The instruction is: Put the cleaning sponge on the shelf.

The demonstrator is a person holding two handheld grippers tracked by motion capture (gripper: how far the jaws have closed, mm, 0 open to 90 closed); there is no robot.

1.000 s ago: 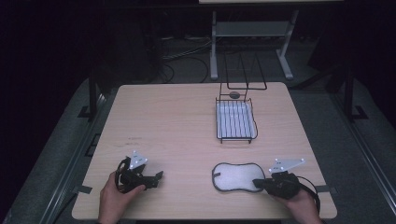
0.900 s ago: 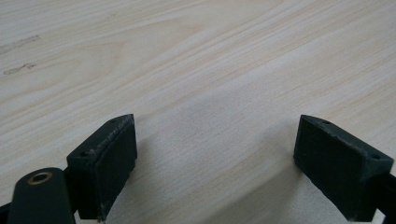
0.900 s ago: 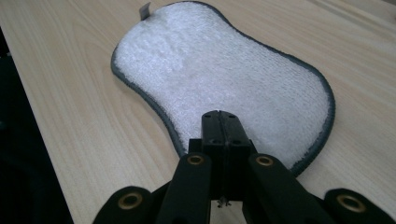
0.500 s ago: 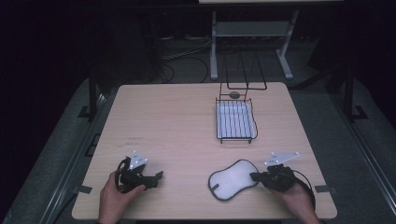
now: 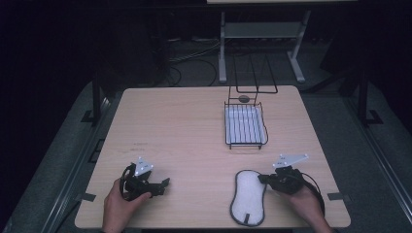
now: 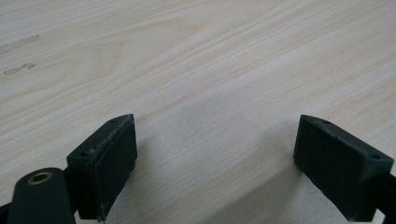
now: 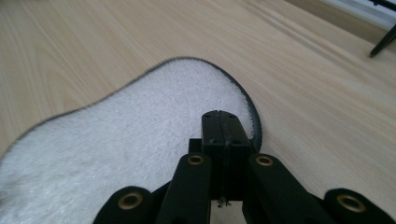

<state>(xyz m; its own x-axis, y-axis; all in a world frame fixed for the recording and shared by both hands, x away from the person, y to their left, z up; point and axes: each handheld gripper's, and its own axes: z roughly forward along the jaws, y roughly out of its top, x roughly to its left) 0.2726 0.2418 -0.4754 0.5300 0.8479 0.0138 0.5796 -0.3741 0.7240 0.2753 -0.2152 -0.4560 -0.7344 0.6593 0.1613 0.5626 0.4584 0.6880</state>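
A white fuzzy pad (image 5: 248,196) with a dark rim lies lengthwise near the table's front edge, right of centre. My right gripper (image 5: 262,178) is shut, its tips over the pad's upper right rim. In the right gripper view the closed jaws (image 7: 224,119) sit low over the pad (image 7: 140,130), just inside its edge; nothing shows between them. My left gripper (image 5: 164,184) rests at the front left, held by a hand. Its jaws (image 6: 215,154) stand wide open over bare wood.
A black wire tray (image 5: 245,126) with a pale ribbed bottom sits right of centre on the wooden table (image 5: 184,126). A small dark round object (image 5: 244,98) lies behind it beside an upright wire frame (image 5: 252,73). A metal stand is on the floor beyond.
The pad has swung from lying crosswise to lying lengthwise, pivoting at the end under my right gripper, which shifted slightly. The left gripper has stayed put.
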